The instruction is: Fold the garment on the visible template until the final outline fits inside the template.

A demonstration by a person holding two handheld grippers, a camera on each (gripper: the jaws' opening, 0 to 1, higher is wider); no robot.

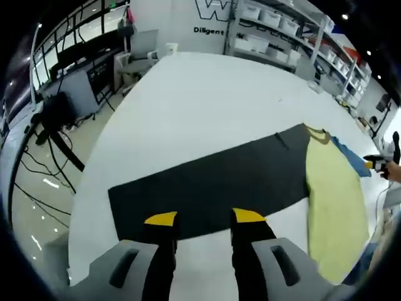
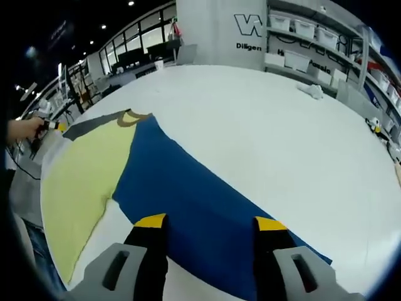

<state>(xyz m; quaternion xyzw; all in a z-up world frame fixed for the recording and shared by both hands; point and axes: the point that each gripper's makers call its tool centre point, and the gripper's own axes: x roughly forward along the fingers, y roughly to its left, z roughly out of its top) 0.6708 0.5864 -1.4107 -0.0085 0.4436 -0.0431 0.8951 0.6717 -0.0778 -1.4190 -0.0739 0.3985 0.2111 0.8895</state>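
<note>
**Both grippers hover open over a spread garment on a wide white table**

The white table (image 1: 207, 106) takes up most of both views, with broad bare surface beyond the cloth and toward the far shelving (image 1: 282, 31). On it lies the garment, spread flat: a long dark grey panel (image 1: 213, 182) in the left gripper view, a pale yellow body (image 1: 335, 200) in the middle with a darker collar (image 2: 133, 118), and a blue panel (image 2: 188, 207) running across the right gripper view. Whether a template lies under it cannot be told.

The left gripper (image 1: 205, 218) points along the grey panel's near edge, its yellow-tipped jaws apart with nothing between them; the tips sit over the cloth's edge, contact unclear. The right gripper (image 2: 212, 221) is held over the blue panel, jaws likewise spread wide and empty.

At the table's near side, a person's hand (image 2: 25, 128) holds a small dark tool beside the yellow section.
</note>
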